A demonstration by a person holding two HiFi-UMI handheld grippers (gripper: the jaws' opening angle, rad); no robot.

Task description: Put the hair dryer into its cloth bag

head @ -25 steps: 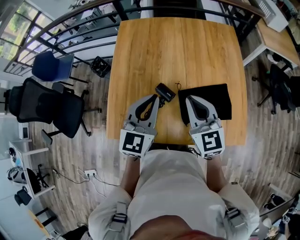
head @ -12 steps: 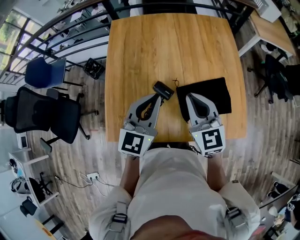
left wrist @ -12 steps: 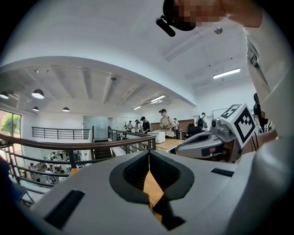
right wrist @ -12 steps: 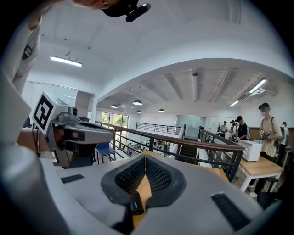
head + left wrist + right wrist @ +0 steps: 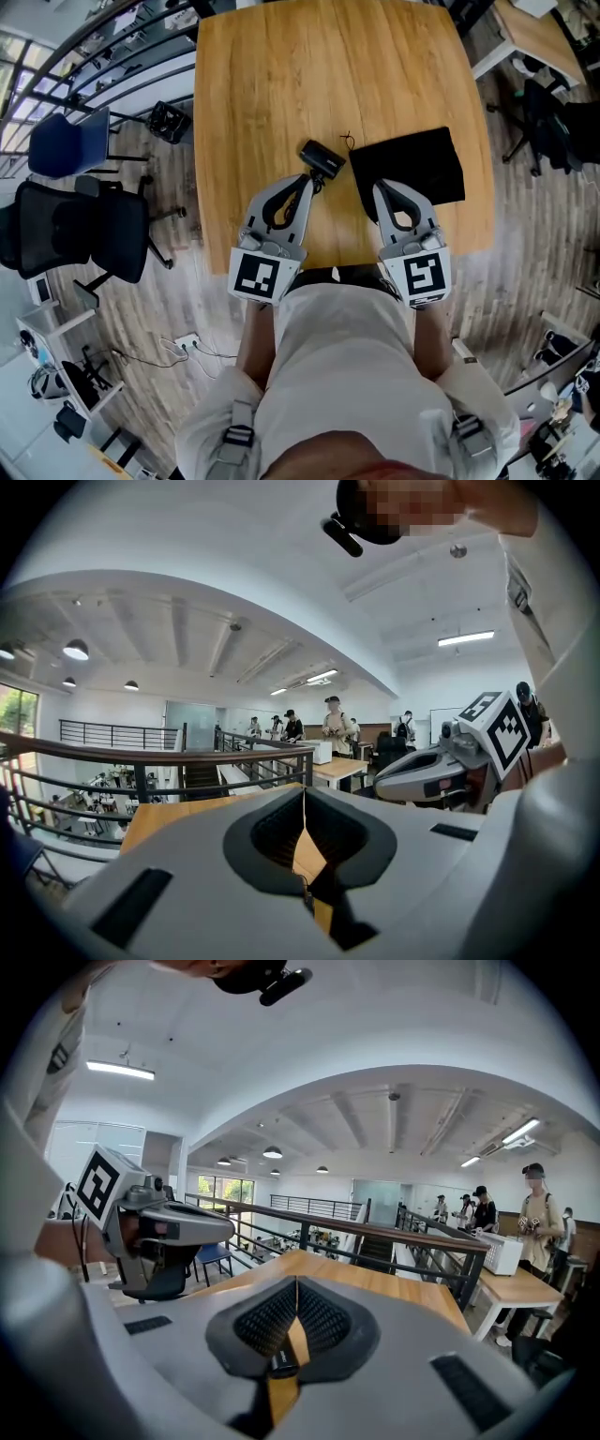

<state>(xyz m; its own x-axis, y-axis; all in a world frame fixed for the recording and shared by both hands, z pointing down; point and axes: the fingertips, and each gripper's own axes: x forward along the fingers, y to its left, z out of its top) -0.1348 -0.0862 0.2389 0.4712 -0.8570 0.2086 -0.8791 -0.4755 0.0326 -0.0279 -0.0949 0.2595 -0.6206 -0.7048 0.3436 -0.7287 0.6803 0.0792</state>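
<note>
Sinking slightly toward the near edge of the light wooden table (image 5: 281, 84), the 2 grippers each keep their jaws pressed together on nothing. The small black hair dryer (image 5: 322, 159) lies just beyond the left gripper (image 5: 307, 181). The flat black cloth bag (image 5: 412, 169) sits just right of the dryer, at the right gripper (image 5: 380, 187). Neither item has shifted, so bagging seems not yet begun.
</note>
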